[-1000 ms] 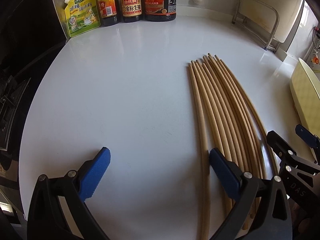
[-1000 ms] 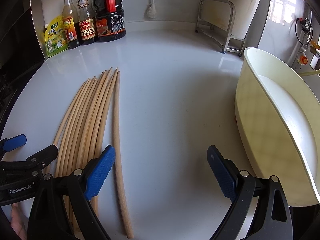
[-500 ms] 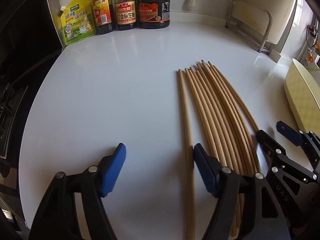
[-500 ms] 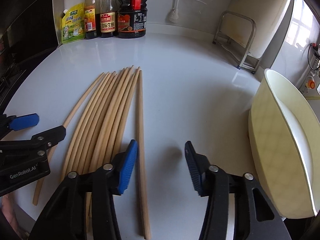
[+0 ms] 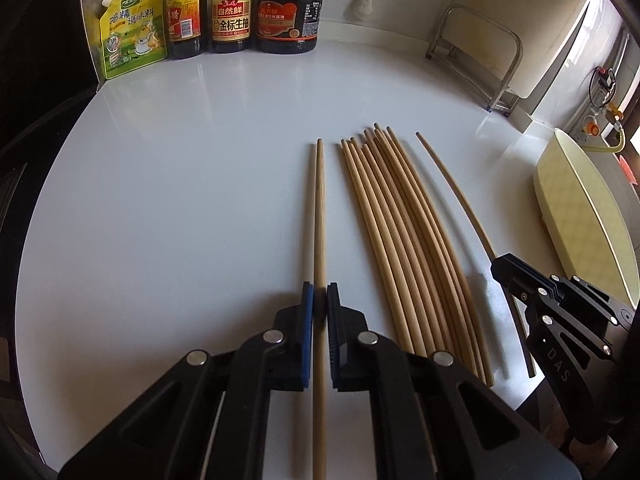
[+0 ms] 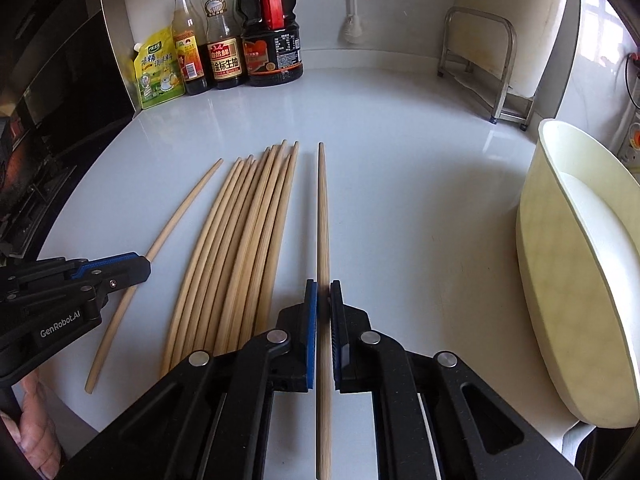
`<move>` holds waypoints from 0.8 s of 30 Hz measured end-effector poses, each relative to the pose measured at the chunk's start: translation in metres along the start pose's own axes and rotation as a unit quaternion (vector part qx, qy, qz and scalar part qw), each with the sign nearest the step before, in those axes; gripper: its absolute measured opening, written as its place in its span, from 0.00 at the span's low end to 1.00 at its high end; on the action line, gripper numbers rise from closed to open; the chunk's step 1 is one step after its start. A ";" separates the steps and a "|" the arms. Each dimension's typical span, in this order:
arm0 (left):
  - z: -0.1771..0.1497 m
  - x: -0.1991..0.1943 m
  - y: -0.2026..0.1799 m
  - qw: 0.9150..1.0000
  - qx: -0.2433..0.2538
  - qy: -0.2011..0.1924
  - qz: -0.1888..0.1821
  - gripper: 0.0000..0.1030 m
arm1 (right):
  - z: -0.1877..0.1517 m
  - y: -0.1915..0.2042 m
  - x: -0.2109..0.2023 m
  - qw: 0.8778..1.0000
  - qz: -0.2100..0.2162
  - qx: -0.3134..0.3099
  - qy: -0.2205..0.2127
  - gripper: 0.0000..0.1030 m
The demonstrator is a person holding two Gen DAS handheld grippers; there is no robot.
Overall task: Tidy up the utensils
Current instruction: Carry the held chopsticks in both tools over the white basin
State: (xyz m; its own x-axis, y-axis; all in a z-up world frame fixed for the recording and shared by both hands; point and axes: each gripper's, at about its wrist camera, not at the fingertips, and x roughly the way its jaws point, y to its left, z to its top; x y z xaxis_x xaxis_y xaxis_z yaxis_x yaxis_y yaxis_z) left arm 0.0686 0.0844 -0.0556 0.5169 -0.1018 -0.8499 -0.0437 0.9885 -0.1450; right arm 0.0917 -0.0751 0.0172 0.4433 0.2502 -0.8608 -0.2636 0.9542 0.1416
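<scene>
Long wooden chopsticks lie side by side in a bundle [image 5: 400, 240] [image 6: 248, 240] on the white counter [image 5: 180, 200]. My left gripper [image 5: 320, 292] is shut on a single chopstick [image 5: 319, 208] that sits apart, left of the bundle. In the right wrist view, the same gripper [image 6: 142, 266] clamps that stick [image 6: 180, 212] at the far left. My right gripper [image 6: 323, 288] is shut on another lone chopstick [image 6: 322, 216] to the right of the bundle. The left wrist view shows it [image 5: 502, 266] at the right, pinching its stick [image 5: 452, 188].
A cream tub [image 6: 580, 260] [image 5: 580, 220] stands at the counter's right edge. Sauce bottles [image 5: 232, 12] and a yellow pouch [image 5: 128, 36] line the back wall beside a metal rack [image 5: 480, 52]. A dark stove [image 6: 48, 120] borders the left. A hand [image 6: 36, 432] shows low left.
Both grippers went from wide open to shut, each on one outer chopstick. Those two sticks now sit apart from the bundle, one on each side.
</scene>
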 end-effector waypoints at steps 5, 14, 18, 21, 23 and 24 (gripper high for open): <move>0.008 -0.013 -0.003 1.000 0.003 -0.015 -0.005 0.07 | 0.005 -0.002 -0.020 1.000 0.007 0.010 -0.024 0.06; 0.038 -0.046 -0.052 0.996 0.049 -0.064 -0.032 0.07 | 0.018 -0.034 -0.073 0.995 -0.003 0.054 -0.085 0.06; 0.055 -0.059 -0.099 0.990 0.090 -0.092 -0.063 0.07 | 0.020 -0.070 -0.100 0.989 -0.038 0.086 -0.110 0.06; 0.065 -0.066 -0.137 0.983 0.122 -0.109 -0.086 0.07 | 0.017 -0.104 -0.121 0.982 -0.065 0.122 -0.128 0.06; 0.070 -0.068 -0.162 0.978 0.140 -0.113 -0.104 0.07 | 0.014 -0.127 -0.132 0.976 -0.084 0.145 -0.139 0.06; 0.072 -0.068 -0.174 0.976 0.149 -0.114 -0.113 0.07 | 0.012 -0.138 -0.136 0.973 -0.094 0.156 -0.143 0.06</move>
State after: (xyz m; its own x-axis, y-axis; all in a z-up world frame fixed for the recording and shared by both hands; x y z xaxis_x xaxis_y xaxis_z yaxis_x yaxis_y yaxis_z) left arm 0.1028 -0.0722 0.0641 0.6622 -0.3278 -0.6738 0.3265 0.9356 -0.1343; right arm 0.0781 -0.2393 0.1209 0.6905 0.0586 -0.7210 0.0992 0.9796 0.1746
